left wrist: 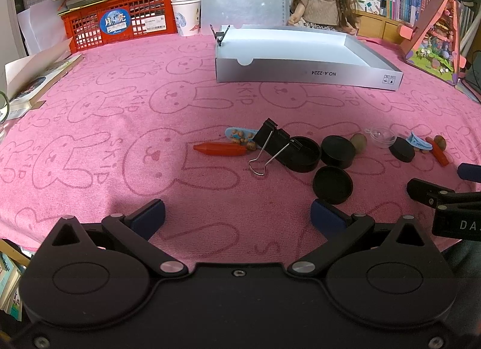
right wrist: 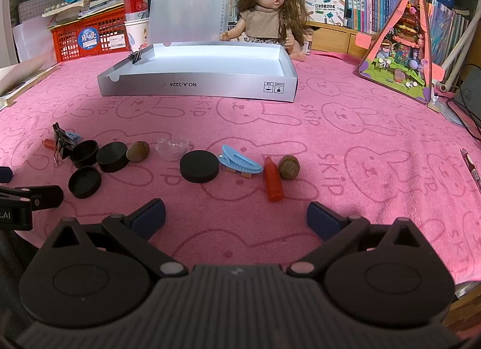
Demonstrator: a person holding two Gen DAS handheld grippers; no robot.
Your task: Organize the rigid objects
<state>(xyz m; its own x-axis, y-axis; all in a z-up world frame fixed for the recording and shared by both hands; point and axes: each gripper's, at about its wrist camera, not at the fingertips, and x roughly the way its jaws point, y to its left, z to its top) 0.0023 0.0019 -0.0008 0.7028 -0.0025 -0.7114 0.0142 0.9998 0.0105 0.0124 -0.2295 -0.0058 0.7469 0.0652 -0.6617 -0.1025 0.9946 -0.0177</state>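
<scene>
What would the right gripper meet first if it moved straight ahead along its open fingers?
Probably the orange-red crayon-shaped piece, which lies just ahead between the open fingers of the right gripper, slightly right of centre. The black disc sits left of that line. Depth is hard to judge.
</scene>
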